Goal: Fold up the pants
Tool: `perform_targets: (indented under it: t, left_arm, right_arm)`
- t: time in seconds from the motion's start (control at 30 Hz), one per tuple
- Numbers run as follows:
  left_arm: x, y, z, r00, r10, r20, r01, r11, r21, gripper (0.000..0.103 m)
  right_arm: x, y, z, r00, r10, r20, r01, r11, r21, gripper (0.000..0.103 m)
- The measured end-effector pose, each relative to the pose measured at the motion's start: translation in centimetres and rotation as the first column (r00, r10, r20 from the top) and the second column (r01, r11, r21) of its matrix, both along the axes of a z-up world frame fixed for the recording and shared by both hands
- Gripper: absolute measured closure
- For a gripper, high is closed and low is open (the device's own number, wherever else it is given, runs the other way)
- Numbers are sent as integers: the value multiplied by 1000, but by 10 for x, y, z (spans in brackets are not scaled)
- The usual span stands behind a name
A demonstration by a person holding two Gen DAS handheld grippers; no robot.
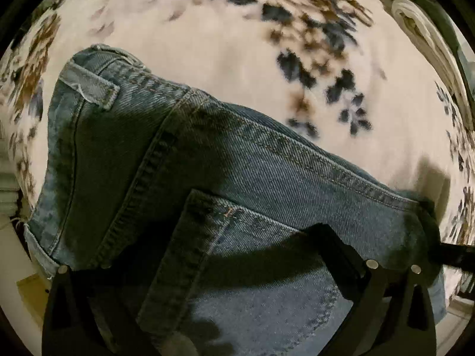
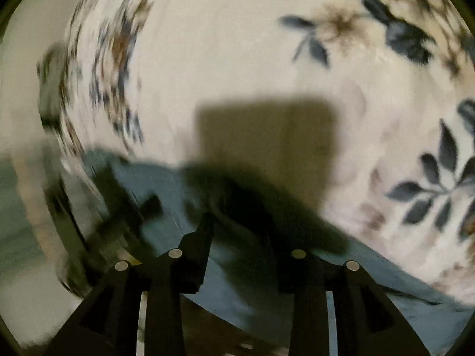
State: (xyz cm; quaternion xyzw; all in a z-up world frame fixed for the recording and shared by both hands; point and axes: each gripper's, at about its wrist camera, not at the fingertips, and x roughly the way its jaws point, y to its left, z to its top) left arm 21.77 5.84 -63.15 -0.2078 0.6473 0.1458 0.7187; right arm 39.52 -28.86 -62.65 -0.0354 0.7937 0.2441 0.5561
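Blue denim jeans (image 1: 267,178) fill the lower left wrist view, waistband and belt loop (image 1: 89,89) at upper left, back pocket (image 1: 252,267) near the camera. My left gripper (image 1: 225,255) stands wide apart over the pocket; only its right finger (image 1: 341,255) shows clearly, the left side is in shadow. In the blurred right wrist view, my right gripper (image 2: 246,237) is open above the jeans (image 2: 267,281), with nothing between its fingers (image 2: 199,237). Whether either touches the cloth is unclear.
The jeans lie on a cream bedspread with blue and brown flowers (image 1: 297,59), which also shows in the right wrist view (image 2: 267,59). A white folded item (image 1: 415,26) lies at the far right edge. The gripper's shadow (image 2: 267,142) falls on the spread.
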Motion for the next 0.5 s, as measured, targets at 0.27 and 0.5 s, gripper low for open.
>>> perform_targets:
  t: [0.27, 0.5]
  left_arm:
    - [13, 16, 17, 999, 19, -49, -20, 999, -32, 0]
    - [31, -15, 41, 999, -44, -14, 43, 999, -7, 0]
  right_arm:
    - [10, -50, 25, 946, -260, 195, 276, 959, -61, 77]
    - [-23, -33, -6, 943, -321, -84, 329, 937, 115, 77]
